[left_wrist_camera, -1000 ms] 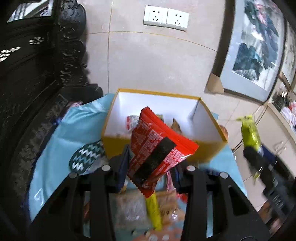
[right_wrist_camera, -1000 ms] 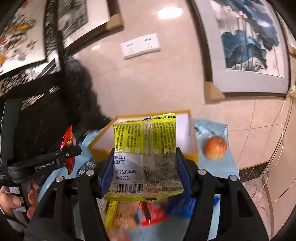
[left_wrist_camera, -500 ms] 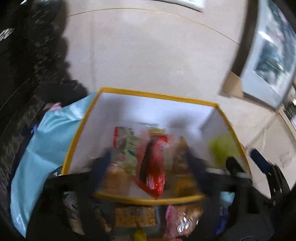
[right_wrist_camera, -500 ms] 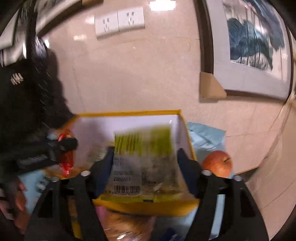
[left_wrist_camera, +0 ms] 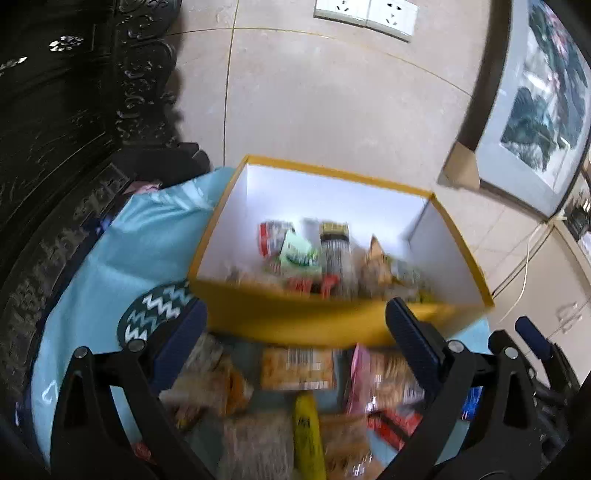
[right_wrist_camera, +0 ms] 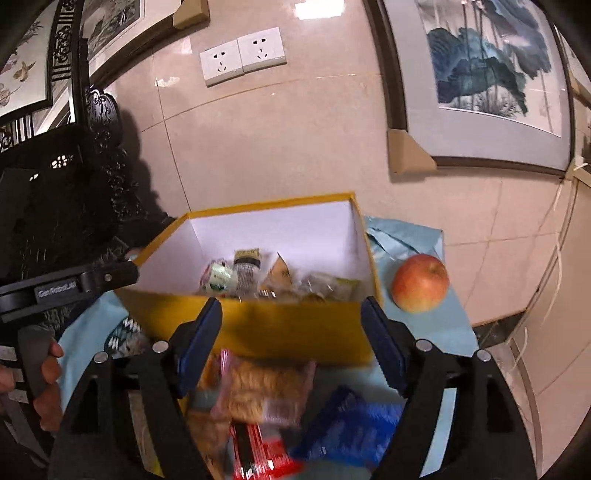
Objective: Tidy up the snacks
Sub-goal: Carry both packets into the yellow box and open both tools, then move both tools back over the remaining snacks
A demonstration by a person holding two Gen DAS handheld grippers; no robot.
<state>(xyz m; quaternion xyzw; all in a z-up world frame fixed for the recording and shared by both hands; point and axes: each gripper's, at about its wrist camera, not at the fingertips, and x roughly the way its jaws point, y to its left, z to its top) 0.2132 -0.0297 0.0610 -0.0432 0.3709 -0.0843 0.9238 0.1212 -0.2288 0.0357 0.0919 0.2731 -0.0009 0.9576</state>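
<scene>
Two spread grippers face a yellow box on a pale blue cloth

Left wrist view: the left gripper (left_wrist_camera: 295, 317) has just been opening and stands wide and empty; the yellow box (left_wrist_camera: 280, 321) holds wrapped snacks (left_wrist_camera: 314, 254); more packets (left_wrist_camera: 295, 369) lie blurred on the blue cloth (left_wrist_camera: 122, 266); beige wall tiles, sockets (left_wrist_camera: 365, 14), carved dark furniture (left_wrist_camera: 74, 92). Right wrist view: the right gripper (right_wrist_camera: 291, 332) has also just opened, nothing between its jaws; an apple (right_wrist_camera: 420, 283) sits right of the box; framed painting (right_wrist_camera: 487, 70) leans on the wall.
</scene>
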